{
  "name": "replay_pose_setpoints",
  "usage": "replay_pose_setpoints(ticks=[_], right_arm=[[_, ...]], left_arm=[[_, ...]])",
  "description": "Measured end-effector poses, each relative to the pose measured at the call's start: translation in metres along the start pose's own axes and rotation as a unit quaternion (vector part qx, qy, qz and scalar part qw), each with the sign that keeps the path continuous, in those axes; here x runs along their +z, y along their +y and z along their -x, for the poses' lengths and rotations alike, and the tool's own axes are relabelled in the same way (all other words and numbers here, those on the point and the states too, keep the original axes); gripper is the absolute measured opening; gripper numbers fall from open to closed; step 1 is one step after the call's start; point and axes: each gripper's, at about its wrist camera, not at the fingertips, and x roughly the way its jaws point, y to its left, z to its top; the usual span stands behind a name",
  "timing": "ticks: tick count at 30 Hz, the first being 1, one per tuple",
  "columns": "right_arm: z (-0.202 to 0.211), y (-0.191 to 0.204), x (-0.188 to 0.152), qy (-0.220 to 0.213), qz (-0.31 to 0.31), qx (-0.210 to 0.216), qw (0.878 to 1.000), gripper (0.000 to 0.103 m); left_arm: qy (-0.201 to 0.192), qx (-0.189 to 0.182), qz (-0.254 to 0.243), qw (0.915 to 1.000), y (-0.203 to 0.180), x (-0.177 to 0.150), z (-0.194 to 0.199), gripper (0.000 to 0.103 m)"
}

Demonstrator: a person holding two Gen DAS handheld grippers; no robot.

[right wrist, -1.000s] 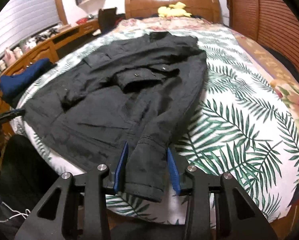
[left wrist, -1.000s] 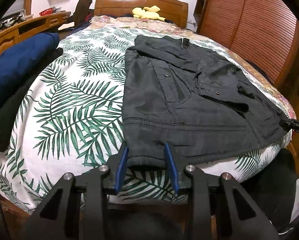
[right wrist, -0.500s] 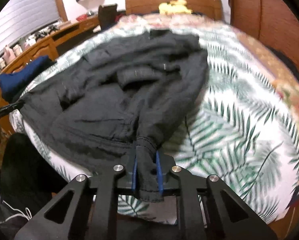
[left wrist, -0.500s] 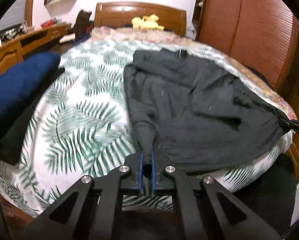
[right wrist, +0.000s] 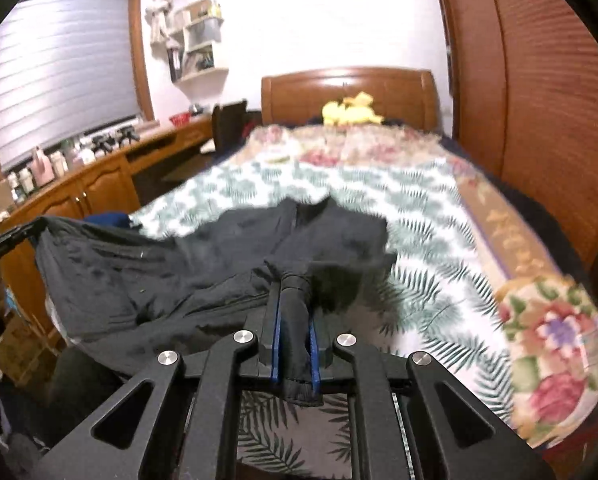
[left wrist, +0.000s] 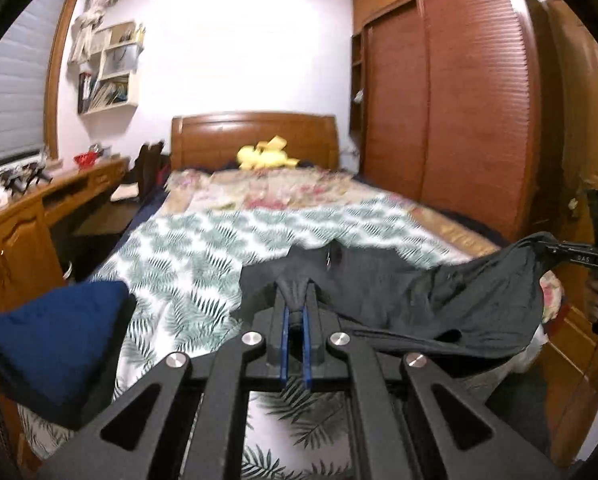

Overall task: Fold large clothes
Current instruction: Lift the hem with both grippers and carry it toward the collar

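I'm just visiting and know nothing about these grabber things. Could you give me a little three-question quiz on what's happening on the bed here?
1. True or false: both grippers are clamped on the black jacket.
2. What lies beside the jacket, near the left gripper: A) blue folded garment B) red towel C) white pillow?
3. What yellow thing sits by the headboard?

Key: 1 true; the right gripper grips it too. 2 A. 3 a plush toy.
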Motion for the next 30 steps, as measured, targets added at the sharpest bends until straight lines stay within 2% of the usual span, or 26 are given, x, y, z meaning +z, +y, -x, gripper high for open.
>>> replay_pose_setpoints(ticks=[2, 7, 10, 12, 19, 24, 30], right_arm=[[0.023, 0.003, 0.005, -0.014, 0.009, -0.003, 1.0, 0.008], [0.078, 0.018, 0.026, -0.052, 0.046, -0.01, 0.998, 0.008], [0.099, 0.028, 0.032, -0.067, 0.067, -0.013, 0.995, 0.008], [0.103, 0.031, 0.028, -0.066, 0.077, -0.018, 0.995, 0.008], [0.051, 0.012, -0.007, 0.0, 0.078, -0.009, 0.997, 0.008], [0.016, -0.003, -0.026, -0.01, 0.065, -0.006, 0.998, 0.008], [-0.05, -0.032, -0.021, -0.007, 0.028, -0.022, 0.999, 0.008]], left_arm=[[-0.017, -0.012, 0.009, 0.9997, 0.001, 0.011, 0.016, 0.002], [-0.054, -0.013, -0.009, 0.9984, -0.01, 0.035, 0.05, 0.002], [-0.068, -0.009, -0.01, 0.9976, -0.009, 0.035, 0.061, 0.002], [-0.062, -0.004, -0.004, 0.998, -0.006, 0.027, 0.055, 0.002], [-0.005, 0.01, 0.016, 0.9998, -0.003, 0.001, -0.013, 0.002], [0.013, 0.02, -0.005, 0.9997, -0.011, -0.002, -0.06, 0.002], [0.021, 0.026, -0.002, 0.9994, 0.0, 0.014, -0.115, 0.002]])
